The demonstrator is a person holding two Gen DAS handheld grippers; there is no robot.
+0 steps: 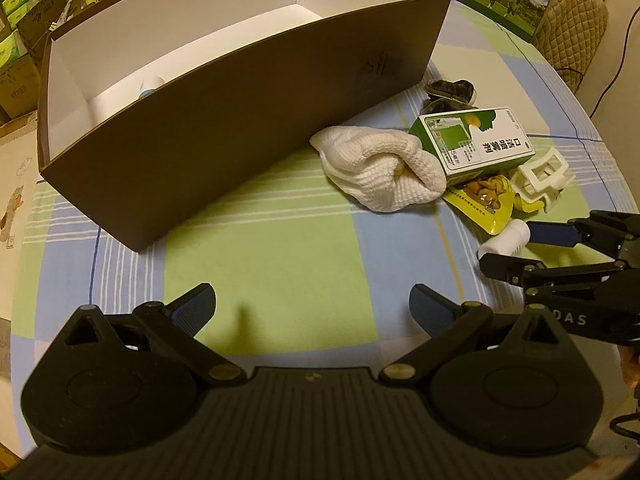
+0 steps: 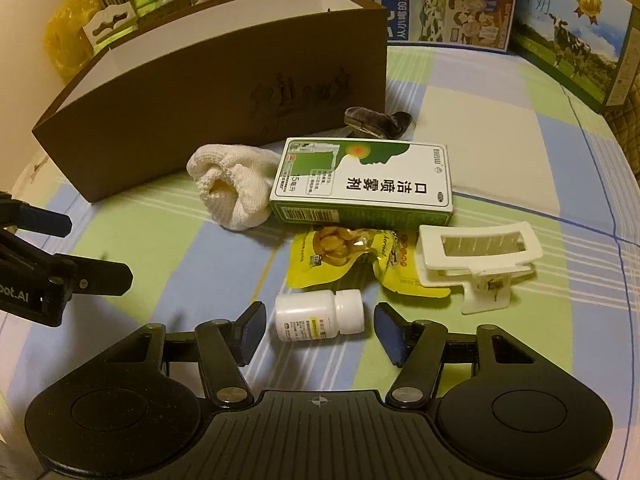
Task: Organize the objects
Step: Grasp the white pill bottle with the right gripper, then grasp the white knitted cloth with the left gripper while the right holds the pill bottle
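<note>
White pill bottle (image 2: 319, 316) lies on its side on the checked cloth (image 2: 500, 128), cap to the right, directly between the right gripper's (image 2: 320, 334) spread fingers, neither pad touching it; jaws wide. Its label print is too small to read. From the left wrist the bottle (image 1: 505, 238) is half hidden by the right gripper (image 1: 516, 246), one blue pad (image 1: 554, 233) just beside its cap.

Left gripper (image 1: 312, 306) is also wide open, nothing between the fingers, hovering over bare green and blue squares, well apart from the bottle; in the right view it (image 2: 64, 240) shows at the left edge with "bot.AI" on the body. The right gripper's body reads "DAS" in the left view.

Just beyond the bottle: yellow snack pouch (image 2: 340, 258), partly under a green and white carton (image 2: 362, 182) printed "口洁喷雾剂" and "15"; white hair clip (image 2: 476, 260) to the right, overlapping the pouch; white knit cloth (image 2: 232, 188) left of the carton, touching it; dark fuzzy item (image 2: 376, 120) behind, next to the box.

Brown box (image 1: 240, 120), white inside, stands open behind all; only the left view looks into it, where a pale rounded thing (image 1: 151, 85) sits by the near wall, unclear what. Only the right view shows the embossed design on its front (image 2: 296, 88), unreadable. Milk cartons (image 2: 568, 40) with a cow picture stand at the back.
</note>
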